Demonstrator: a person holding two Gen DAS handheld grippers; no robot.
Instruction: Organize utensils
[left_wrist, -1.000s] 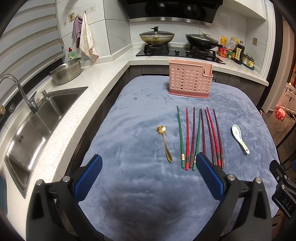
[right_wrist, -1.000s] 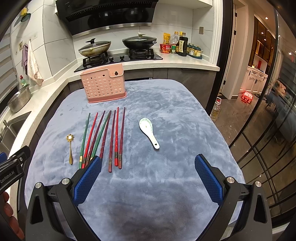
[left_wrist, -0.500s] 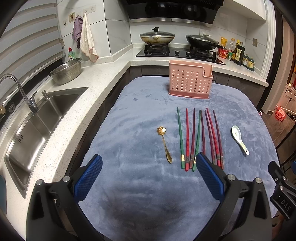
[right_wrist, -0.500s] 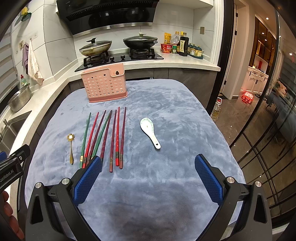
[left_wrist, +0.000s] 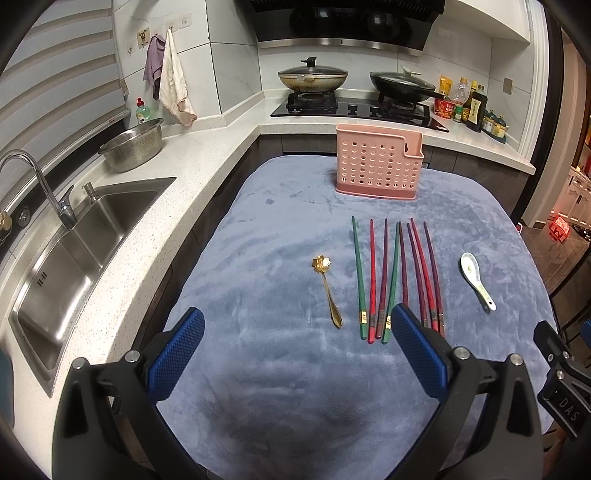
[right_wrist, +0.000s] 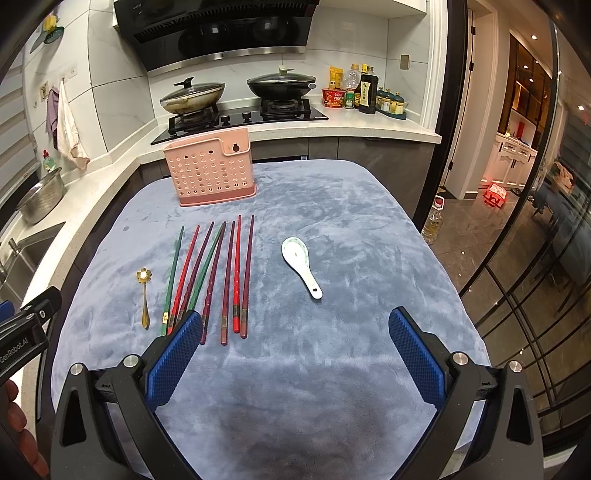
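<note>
A table draped in a grey-blue fleece cloth (left_wrist: 280, 221) fills the middle of a kitchen. At its far end stands a pink perforated utensil holder (left_wrist: 378, 162), upright, with nothing visibly sticking out of it. In front of the holder, 8 chopsticks (left_wrist: 384, 277) lie side by side on the cloth, roughly parallel and pointing toward the holder: 2 green, the rest red and dark maroon. Some touch or overlap along their length. Just left of them lies a small gold spoon (left_wrist: 327, 290) with a flower-shaped bowl, apart from the chopsticks. Right of the chopsticks, also apart, lies a white ceramic soup spoon (right_wrist: 301, 266), bowl toward the holder.

The left gripper (left_wrist: 297, 349) hovers over the near end of the table, its blue-padded jaws spread wide and holding nothing; its right finger sits in front of the handle ends of the maroon chopsticks. The right gripper (right_wrist: 295, 347) hovers beside it, jaws likewise spread wide and empty, its left finger overlapping the handle ends of the green and red chopsticks in its view.

To the left, a white counter holds a steel sink (left_wrist: 74, 240) and a metal colander (left_wrist: 133, 147). Behind the table, 2 lidded pans sit on a black stove (left_wrist: 354, 107).
</note>
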